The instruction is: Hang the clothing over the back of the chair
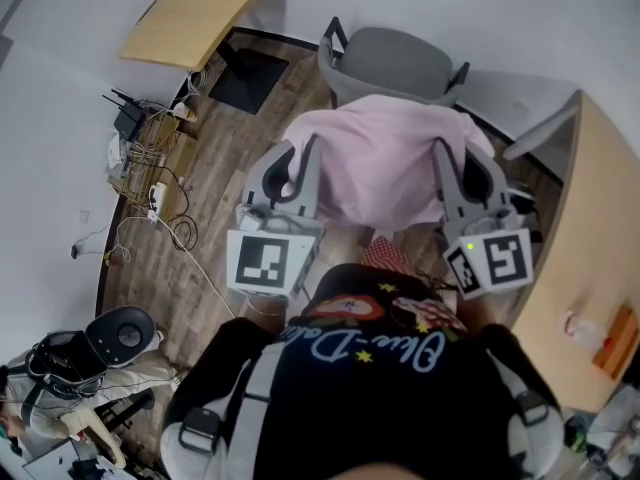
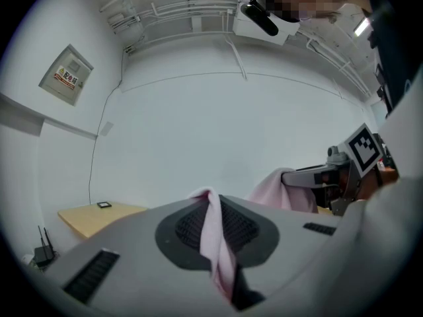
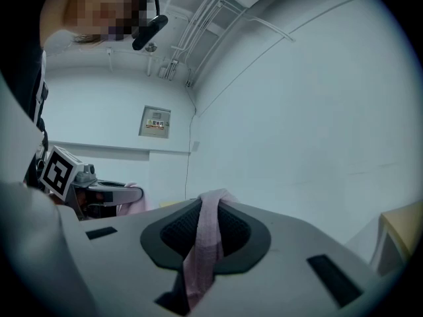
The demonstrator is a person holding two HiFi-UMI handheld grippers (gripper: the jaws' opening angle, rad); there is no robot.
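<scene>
A pale pink garment (image 1: pixel 385 158) hangs spread between my two grippers, held up level in front of me. My left gripper (image 1: pixel 297 164) is shut on its left edge; a fold of pink cloth (image 2: pixel 215 243) runs between the jaws. My right gripper (image 1: pixel 462 164) is shut on the right edge, with pink cloth (image 3: pixel 203 246) pinched between its pads. The grey chair (image 1: pixel 395 63) stands just beyond the garment, its back facing me and partly hidden by the cloth.
A wooden desk (image 1: pixel 195 13) sits at the far left with a black base (image 1: pixel 245 78) beneath it. Cables and a router (image 1: pixel 145 158) lie on the floor at left. Another wooden table (image 1: pixel 590 268) runs along the right. White walls fill both gripper views.
</scene>
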